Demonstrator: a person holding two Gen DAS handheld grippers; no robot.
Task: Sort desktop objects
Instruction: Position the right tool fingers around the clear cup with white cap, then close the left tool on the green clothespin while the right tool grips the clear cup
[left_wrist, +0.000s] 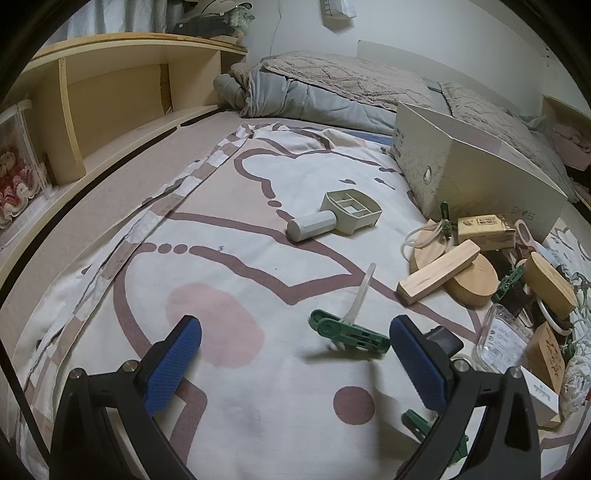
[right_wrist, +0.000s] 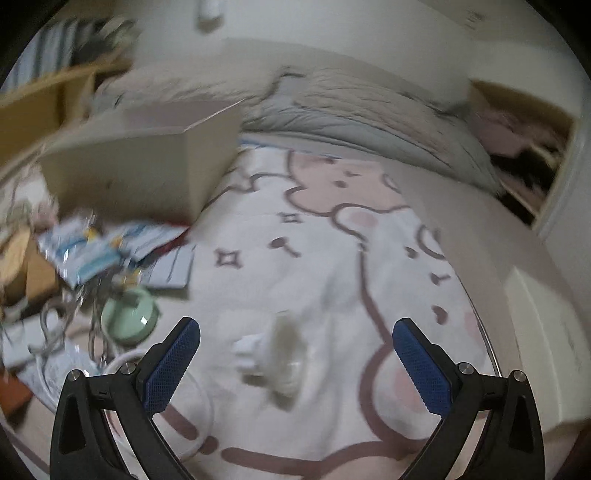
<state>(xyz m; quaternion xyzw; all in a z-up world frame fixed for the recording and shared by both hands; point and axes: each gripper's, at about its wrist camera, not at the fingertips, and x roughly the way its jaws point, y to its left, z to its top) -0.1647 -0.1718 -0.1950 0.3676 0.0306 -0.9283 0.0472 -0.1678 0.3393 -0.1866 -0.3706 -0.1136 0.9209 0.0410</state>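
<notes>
1. Looking through the left wrist camera, I see my left gripper with its jaws spread wide and nothing between the blue pads.
2. A green clip lies flat on the bedsheet just ahead of the jaws, nearer the right pad. Its long axis runs left to right across the view, round pivot end to the left, slotted end to the right. A pale translucent strip rises from it, pointing away from me.
3. Further out sits a grey-green lint roller, handle pointing lower left, open head to the upper right.
4. To the right stands a beige shoebox; I read "SHOES" faintly on its near end, while the small print on its left end is too small to read.
5. Below the box is a heap: a wooden block lying diagonally across a round wooden board, a clear bottle, and more green clips.
6. On the right wrist camera, my right gripper is also wide apart and holds nothing. The view is motion-blurred; a whitish blurred object lies on the sheet between the jaws, and I cannot tell what it is.
7. A mint-green round item sits to the left beside blue-and-white packets.
</notes>
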